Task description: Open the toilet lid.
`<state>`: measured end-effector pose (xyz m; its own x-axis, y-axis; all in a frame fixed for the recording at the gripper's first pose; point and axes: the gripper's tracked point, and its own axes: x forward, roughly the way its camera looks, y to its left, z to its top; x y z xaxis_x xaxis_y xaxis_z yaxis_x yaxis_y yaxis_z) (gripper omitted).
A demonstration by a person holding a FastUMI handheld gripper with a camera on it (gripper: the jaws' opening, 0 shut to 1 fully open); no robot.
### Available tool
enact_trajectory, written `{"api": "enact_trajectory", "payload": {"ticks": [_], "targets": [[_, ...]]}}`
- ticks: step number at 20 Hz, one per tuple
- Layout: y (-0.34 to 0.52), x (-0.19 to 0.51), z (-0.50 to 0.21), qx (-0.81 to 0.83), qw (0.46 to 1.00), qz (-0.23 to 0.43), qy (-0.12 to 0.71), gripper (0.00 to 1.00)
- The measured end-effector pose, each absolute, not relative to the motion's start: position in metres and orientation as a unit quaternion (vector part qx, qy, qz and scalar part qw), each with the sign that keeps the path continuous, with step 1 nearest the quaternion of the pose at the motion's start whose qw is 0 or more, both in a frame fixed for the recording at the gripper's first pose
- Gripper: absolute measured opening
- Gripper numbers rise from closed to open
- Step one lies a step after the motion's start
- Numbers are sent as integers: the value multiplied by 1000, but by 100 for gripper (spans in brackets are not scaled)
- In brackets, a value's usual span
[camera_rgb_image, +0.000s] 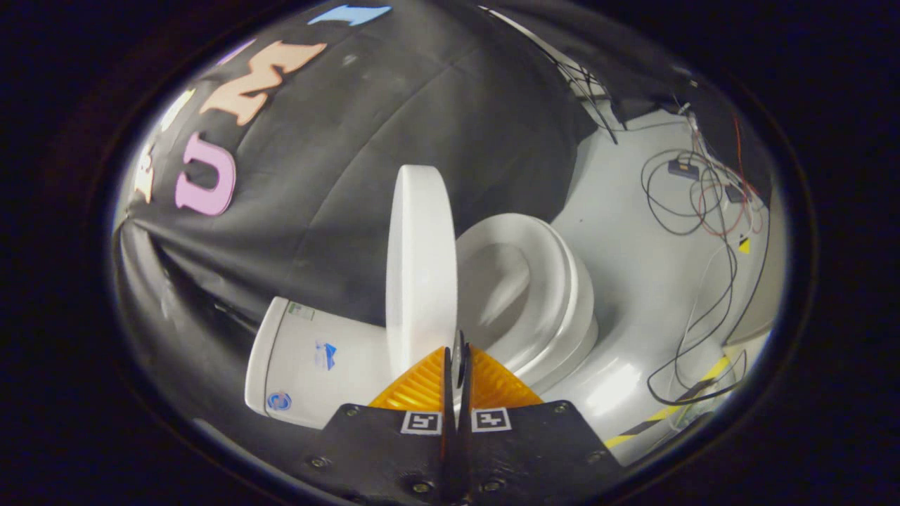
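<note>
The white toilet lid (420, 267) stands raised, seen edge-on, between the tank (316, 355) and the open seat and bowl (534, 295). My gripper (458, 362) is at the lid's near end, its fingers (492, 386) drawn almost together. A thin pale sliver, in line with the lid's bowl-side edge, is pinched between the tips. The lid's near end is hidden behind one finger. The seat lies down on the bowl, apart from the lid.
The booth's black cloth wall (365, 161) hangs close behind the tank and lid. Loose cables (703, 204) and small boxes lie on the pale floor beyond the bowl. A yellow-and-black tape strip (675, 411) runs across the floor near the toilet's base.
</note>
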<state>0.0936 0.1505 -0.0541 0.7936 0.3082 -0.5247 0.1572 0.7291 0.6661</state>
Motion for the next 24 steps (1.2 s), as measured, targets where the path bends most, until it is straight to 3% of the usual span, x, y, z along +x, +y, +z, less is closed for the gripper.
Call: {"api": "enact_trajectory", "payload": {"ticks": [8,24], "targets": [[173,88,-23,328,894,92,289,1],[199,81,11,316,906,125,254,1]]}}
